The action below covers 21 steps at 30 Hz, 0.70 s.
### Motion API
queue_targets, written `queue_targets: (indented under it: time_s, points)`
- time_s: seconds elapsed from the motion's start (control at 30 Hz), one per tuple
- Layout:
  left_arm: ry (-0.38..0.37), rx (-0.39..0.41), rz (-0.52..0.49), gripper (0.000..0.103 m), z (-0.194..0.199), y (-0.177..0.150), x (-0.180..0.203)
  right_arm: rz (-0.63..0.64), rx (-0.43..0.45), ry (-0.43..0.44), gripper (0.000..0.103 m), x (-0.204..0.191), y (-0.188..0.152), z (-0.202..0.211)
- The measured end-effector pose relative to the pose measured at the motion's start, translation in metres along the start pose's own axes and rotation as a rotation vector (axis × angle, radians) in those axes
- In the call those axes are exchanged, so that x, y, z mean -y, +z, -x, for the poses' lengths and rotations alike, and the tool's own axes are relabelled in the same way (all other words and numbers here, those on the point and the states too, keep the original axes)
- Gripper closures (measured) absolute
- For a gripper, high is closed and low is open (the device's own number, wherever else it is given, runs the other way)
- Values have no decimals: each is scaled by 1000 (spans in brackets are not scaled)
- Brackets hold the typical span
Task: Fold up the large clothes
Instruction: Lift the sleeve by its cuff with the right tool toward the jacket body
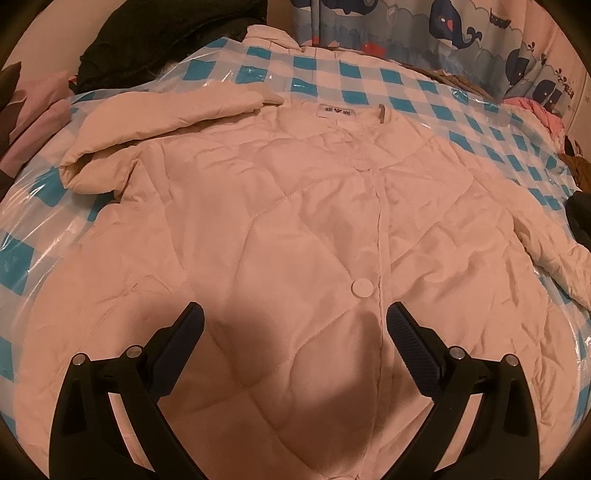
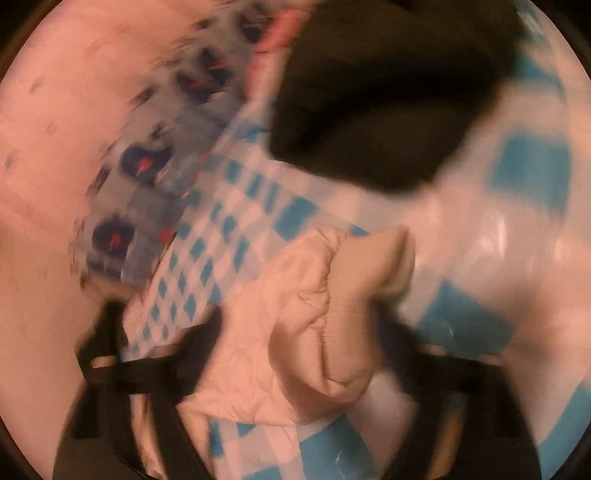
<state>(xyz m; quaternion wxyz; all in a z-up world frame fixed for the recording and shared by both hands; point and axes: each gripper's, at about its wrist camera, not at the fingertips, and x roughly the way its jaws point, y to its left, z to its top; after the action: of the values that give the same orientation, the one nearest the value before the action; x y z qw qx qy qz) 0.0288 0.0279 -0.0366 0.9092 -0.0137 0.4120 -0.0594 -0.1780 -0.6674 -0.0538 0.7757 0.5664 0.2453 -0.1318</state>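
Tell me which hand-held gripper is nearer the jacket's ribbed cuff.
Right. The right hand-held gripper is closed around the sleeve just behind the ribbed cuff. The left hand-held gripper hangs open over the jacket front, away from either cuff.

jacket (image 1: 280, 229): quilted cloth, cream, faint sheen, creased
cuff (image 2: 373, 266): ribbed knit, matt, seen at frame centre
button (image 1: 362, 288): smooth, matt, plastic-looking
cover (image 1: 406, 88): blue-white check under glossy clear plastic film, glare noted
left gripper (image 1: 295, 325): matt black plastic, finger pads dark and textured, metal pins shiny
curtain (image 1: 461, 33): printed cloth, upper right
dark garment (image 2: 388, 92): matt cloth, blurred
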Motion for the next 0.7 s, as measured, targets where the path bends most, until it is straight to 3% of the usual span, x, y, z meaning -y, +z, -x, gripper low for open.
queue_targets:
  time_s: [0.17, 0.2, 0.23, 0.27, 0.33, 0.5, 0.6, 0.7]
  points:
    - [-4, -1, 1, 8, -1, 0, 0, 40, 19, 25, 24, -1, -7, -13]
    - [-5, 0, -1, 8, -1, 1, 0, 47, 25, 17, 45, -2, -4, -13]
    - [-3, 2, -5, 8, -1, 1, 1, 64, 29, 9, 77, -4, 0, -16]
    - [2, 5, -9, 8, -1, 1, 1, 83, 37, 1, 88, -7, 3, -19]
    - [14, 10, -5, 8, -1, 1, 0, 100, 71, 29, 88, -14, 5, -10]
    - [52, 77, 19, 8, 13, 9, -11, 184, 276, 176, 89, -51, 13, 44]
    - [95, 100, 47, 8, 20, 21, -23, 151, 265, 128, 89, -43, 28, 30]
    - [118, 88, 86, 8, 18, 32, -38, 66, 168, 26, 89, -14, 34, -15]
